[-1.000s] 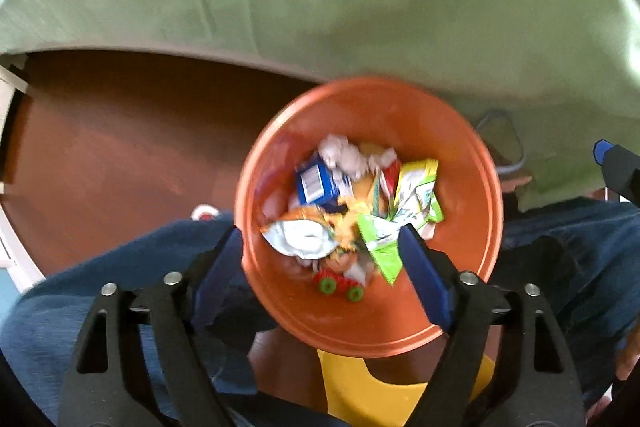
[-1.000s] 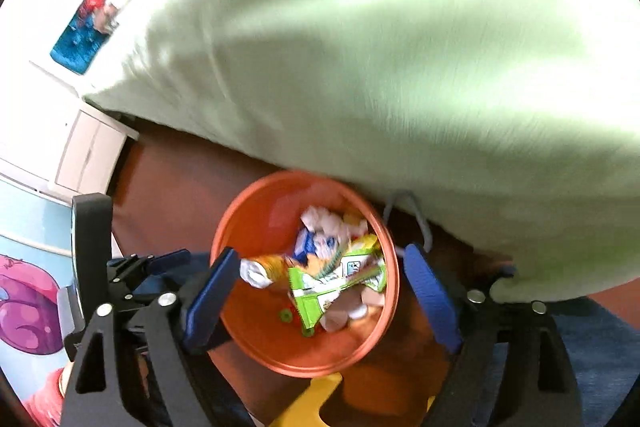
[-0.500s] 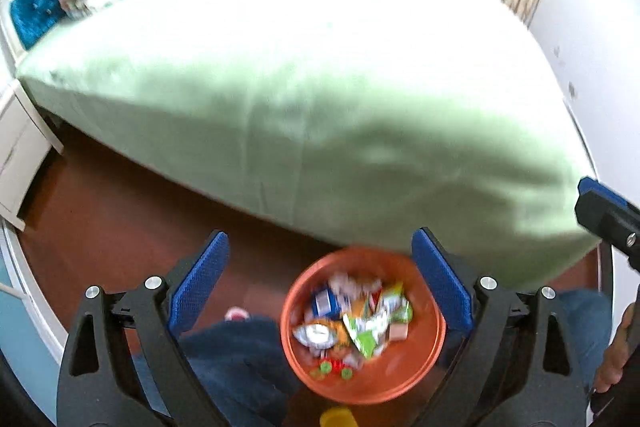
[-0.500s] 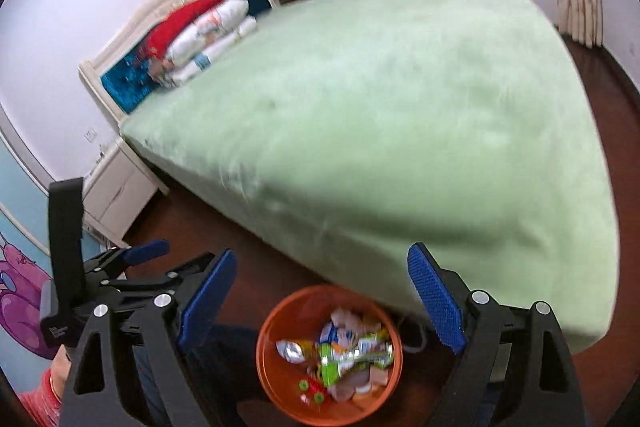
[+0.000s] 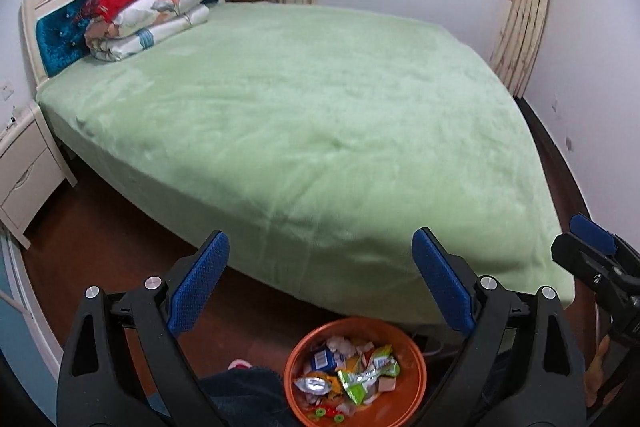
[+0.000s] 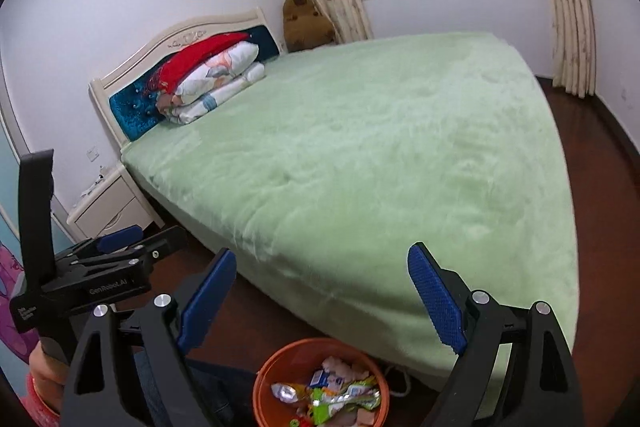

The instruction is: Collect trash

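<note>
The round orange plastic bin (image 5: 356, 371), full of crumpled wrappers, stood on the dark floor just off the corner of the green-covered bed (image 5: 320, 115). A second earlier it had filled both views; both had since lifted away, suggesting the collecting was finished. The left gripper (image 5: 320, 287) and right gripper (image 6: 320, 295) were spread and empty, the left's jaws having just widened. Only the right view showed the hand (image 6: 44, 383) holding the left gripper.
</note>
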`<state>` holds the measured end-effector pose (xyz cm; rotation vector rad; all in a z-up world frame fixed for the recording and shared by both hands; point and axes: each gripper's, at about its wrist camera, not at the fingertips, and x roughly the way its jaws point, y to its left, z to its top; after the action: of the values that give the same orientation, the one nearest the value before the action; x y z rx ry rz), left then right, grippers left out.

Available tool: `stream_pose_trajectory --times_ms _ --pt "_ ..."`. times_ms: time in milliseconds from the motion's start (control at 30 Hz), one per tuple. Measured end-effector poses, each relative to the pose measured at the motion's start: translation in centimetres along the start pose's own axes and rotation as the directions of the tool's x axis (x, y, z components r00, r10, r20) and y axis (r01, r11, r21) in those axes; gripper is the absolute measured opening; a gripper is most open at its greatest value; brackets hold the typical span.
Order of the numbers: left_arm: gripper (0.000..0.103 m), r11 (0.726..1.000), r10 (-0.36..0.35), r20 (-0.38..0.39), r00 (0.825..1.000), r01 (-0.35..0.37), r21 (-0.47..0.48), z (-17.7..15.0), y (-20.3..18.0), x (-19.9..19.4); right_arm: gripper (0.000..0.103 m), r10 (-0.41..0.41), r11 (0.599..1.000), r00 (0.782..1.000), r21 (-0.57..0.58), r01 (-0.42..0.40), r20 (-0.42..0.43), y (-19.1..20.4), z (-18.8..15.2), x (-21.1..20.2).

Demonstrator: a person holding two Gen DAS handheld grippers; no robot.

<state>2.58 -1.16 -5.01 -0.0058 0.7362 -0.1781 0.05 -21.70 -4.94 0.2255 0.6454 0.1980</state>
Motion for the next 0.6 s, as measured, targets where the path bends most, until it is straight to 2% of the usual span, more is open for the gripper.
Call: stream_pose_trajectory --times_ms 367,600 --pt "0.091 1.000 0.012 0.130 0.991 -0.012 -0.002 2.4 -0.7 -3.0 0.086 -0.028 0.999 0.995 -0.013 0.030 0.099 0.1 1.8 -2.5" --pt "0.091 1.000 0.013 0.177 0.984 -0.013 -0.001 3.3 -1.0 -4.2 0.086 -0.045 0.999 0.988 -0.012 0.048 0.146 -0.2 2.5 -3.8"
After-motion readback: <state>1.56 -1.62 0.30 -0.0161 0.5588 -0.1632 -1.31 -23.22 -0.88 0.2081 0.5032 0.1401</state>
